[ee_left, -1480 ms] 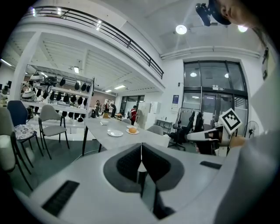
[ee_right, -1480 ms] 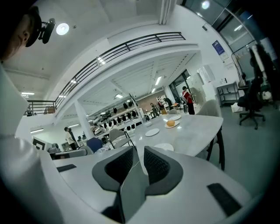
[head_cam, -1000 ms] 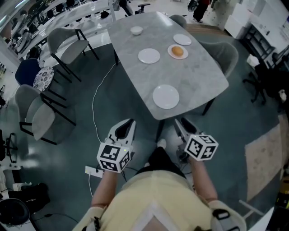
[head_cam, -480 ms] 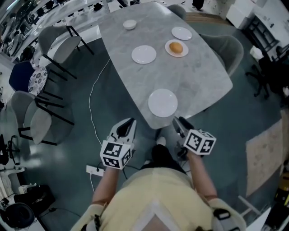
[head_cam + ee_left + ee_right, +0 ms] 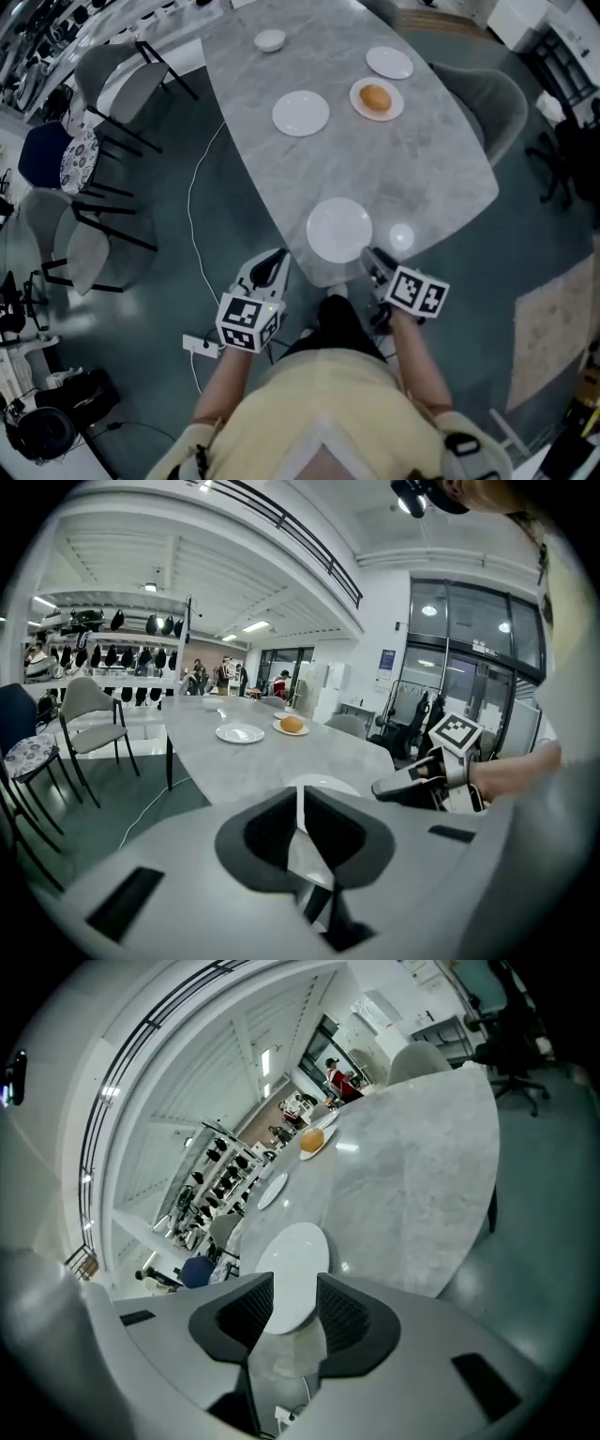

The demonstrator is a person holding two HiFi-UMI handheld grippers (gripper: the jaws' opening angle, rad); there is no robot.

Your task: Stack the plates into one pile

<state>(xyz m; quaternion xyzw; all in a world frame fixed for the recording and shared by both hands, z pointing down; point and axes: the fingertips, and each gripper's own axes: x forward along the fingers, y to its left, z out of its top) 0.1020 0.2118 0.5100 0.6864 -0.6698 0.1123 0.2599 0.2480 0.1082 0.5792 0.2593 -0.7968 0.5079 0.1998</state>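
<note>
A white plate [image 5: 339, 230] lies near the front edge of the grey marble table [image 5: 431, 178]. Farther back are a second empty plate [image 5: 301, 112], a plate bearing an orange food item [image 5: 376, 98], a third empty plate [image 5: 389, 62] and a small bowl [image 5: 270, 40]. My left gripper [image 5: 275, 263] is shut and empty, just off the table's edge, left of the near plate [image 5: 323, 784]. My right gripper [image 5: 372, 255] stands open at that plate's right, apart from it. The near plate [image 5: 292, 1274] shows through the gap of the right gripper [image 5: 295, 1290]. Left gripper [image 5: 301, 799] jaws meet.
Grey chairs [image 5: 89, 251] and a blue one [image 5: 52, 155] stand on the left, another chair [image 5: 487, 89] at the table's right. A white cable [image 5: 195, 216] and power strip [image 5: 200, 347] lie on the dark floor. A rug [image 5: 553, 319] is at the right.
Both grippers have come forward and down towards the table's front edge, ending on either side of the near plate. The right gripper has rolled.
</note>
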